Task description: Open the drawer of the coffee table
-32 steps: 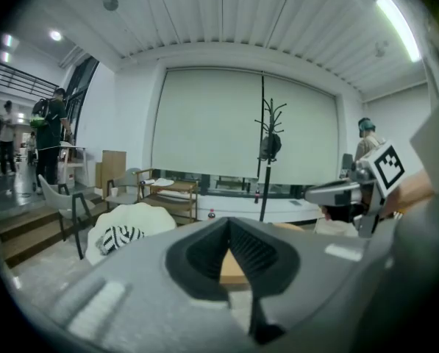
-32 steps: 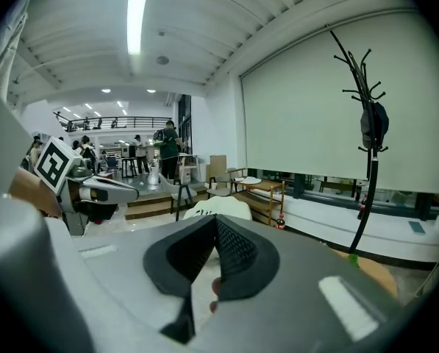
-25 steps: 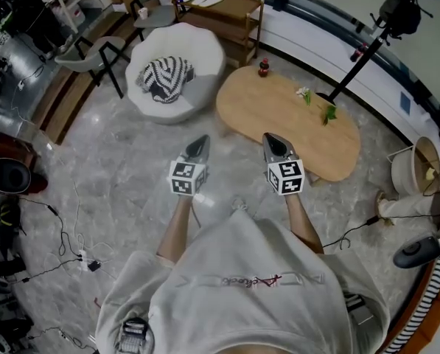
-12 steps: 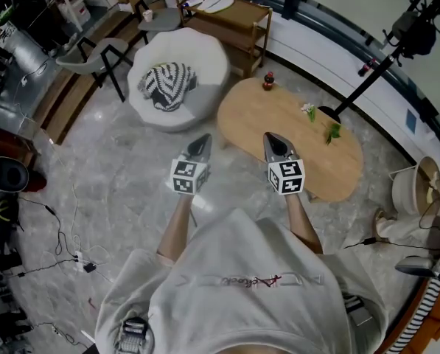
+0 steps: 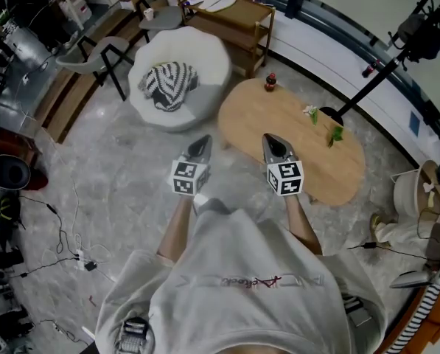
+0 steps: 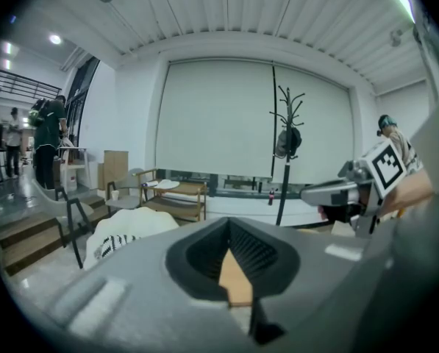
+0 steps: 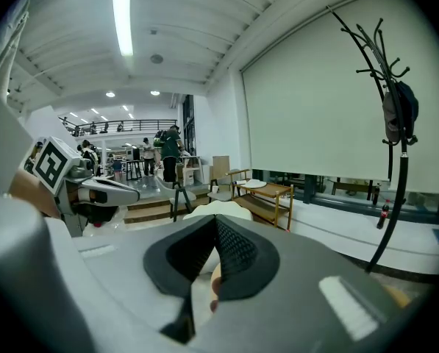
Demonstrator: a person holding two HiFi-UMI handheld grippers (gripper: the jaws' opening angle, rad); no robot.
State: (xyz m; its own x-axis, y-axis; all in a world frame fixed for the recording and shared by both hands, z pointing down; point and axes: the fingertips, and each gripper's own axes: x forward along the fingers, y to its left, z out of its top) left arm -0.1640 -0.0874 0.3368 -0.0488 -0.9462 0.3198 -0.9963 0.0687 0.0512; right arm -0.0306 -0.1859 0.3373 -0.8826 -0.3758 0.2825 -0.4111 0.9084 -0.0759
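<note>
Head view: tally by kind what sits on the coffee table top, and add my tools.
Bottle: 1
Plant sprigs: 2, white sprig, green sprig
Tools: 2, left tool, right tool, both shut
Total: 5

Bright, even indoor light — ceiling strip light (image 7: 120, 12) glares; gripper views fisheye-bent, dark-vignetted, near jaws blurred.

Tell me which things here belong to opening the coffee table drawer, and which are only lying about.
Job: oval light wooden coffee table (drawer not visible), shut left tool, shut right tool.
Lying about: white rounded armchair, striped cushion, small red-capped bottle, wooden shelf rack.
</note>
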